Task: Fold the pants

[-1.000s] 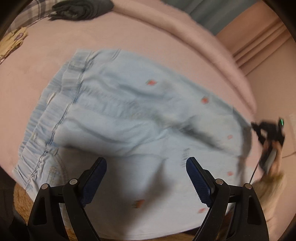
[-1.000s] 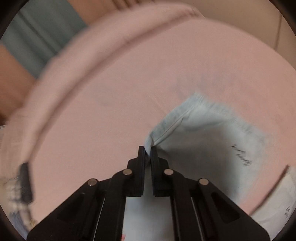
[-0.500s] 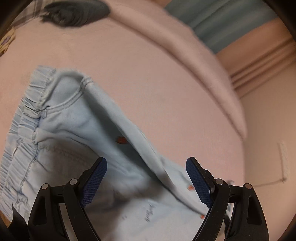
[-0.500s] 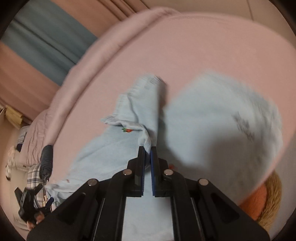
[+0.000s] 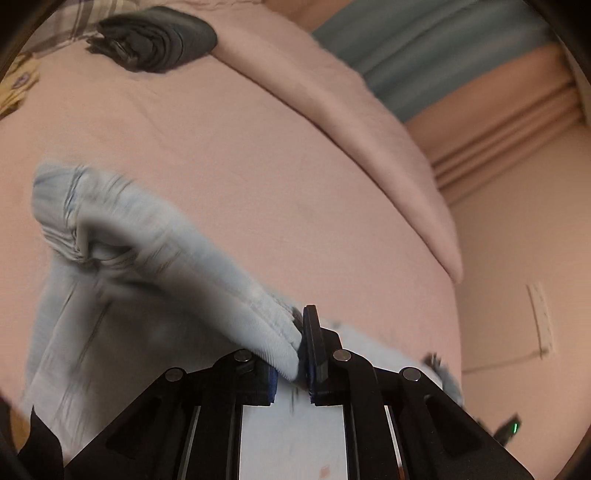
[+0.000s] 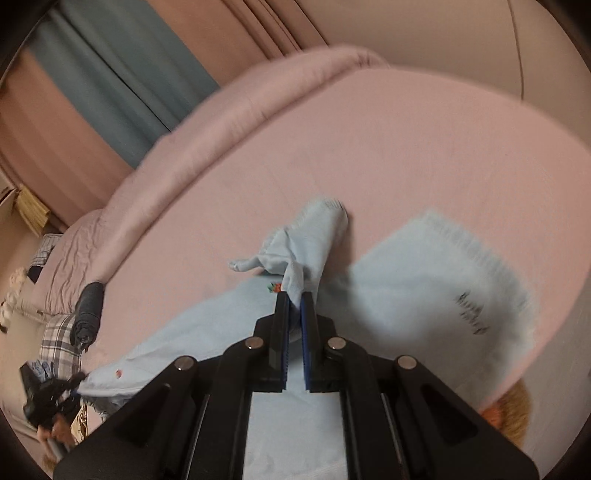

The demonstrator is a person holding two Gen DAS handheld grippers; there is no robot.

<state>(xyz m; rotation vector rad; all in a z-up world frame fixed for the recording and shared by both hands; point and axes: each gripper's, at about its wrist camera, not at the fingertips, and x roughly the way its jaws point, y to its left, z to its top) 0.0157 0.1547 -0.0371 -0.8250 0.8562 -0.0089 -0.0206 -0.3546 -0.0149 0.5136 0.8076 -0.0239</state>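
Note:
Light blue denim pants [image 5: 147, 295] with small red marks lie on a pink bed [image 5: 258, 166]. My left gripper [image 5: 299, 332] is shut on the elastic waistband edge and holds it lifted; the cloth is blurred. In the right wrist view the pants [image 6: 424, 295] spread across the bed. My right gripper [image 6: 294, 299] is shut on a bunched fold near a leg hem, which stands up from the jaws. The left gripper [image 6: 48, 395] shows far left there, holding the other end.
A rolled dark garment [image 5: 159, 37] and plaid cloth [image 5: 74, 22] lie at the bed's far side. A pink duvet ridge [image 5: 369, 129] runs along the back. Teal and pink curtains [image 6: 129, 85] hang behind. An orange fuzzy thing [image 6: 509, 410] sits at the right edge.
My left gripper was open above the pants and has shut on the waistband, lifting it. My right gripper keeps its hold and has carried its fold over the pants.

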